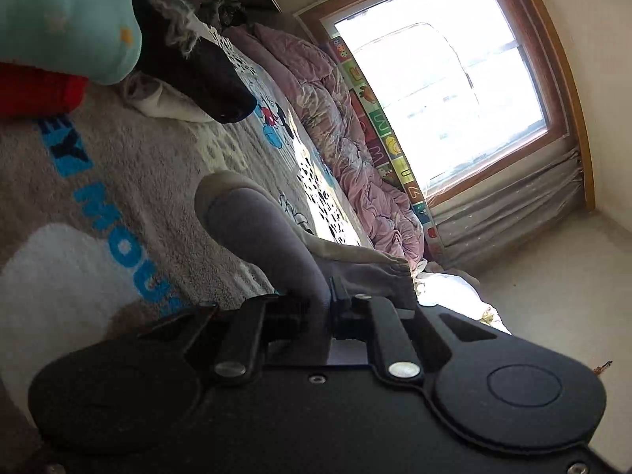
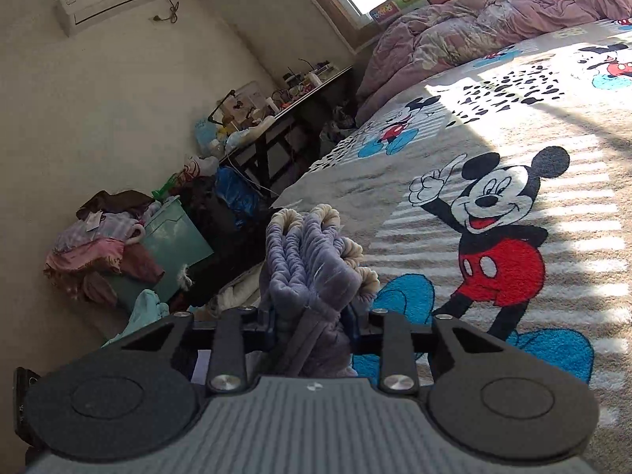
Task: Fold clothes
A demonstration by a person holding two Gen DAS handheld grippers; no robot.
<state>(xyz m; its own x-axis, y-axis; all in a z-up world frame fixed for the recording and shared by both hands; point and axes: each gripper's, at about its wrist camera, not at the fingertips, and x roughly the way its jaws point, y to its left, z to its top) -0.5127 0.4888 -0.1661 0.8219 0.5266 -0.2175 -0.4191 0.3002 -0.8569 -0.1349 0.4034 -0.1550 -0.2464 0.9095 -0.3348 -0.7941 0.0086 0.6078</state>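
A grey-lavender plush garment (image 1: 264, 233) with a cream lining is pinched in my left gripper (image 1: 320, 304), which is shut on it and holds it above the Mickey Mouse blanket (image 1: 130, 166). In the right wrist view the same lavender garment (image 2: 312, 260), bunched with cream edges showing, is clamped in my right gripper (image 2: 312, 316), also shut. It rises above the fingers over the blanket (image 2: 493, 237). The fingertips of both grippers are hidden by cloth.
A pile of other clothes, teal (image 1: 75, 19), red (image 1: 39, 91) and black (image 1: 197, 67), lies at the upper left. A pink quilt (image 1: 339, 126) runs along the window (image 1: 442, 79). A green bin (image 2: 173, 245) heaped with clothes and a cluttered desk (image 2: 284, 102) stand beyond the bed's edge.
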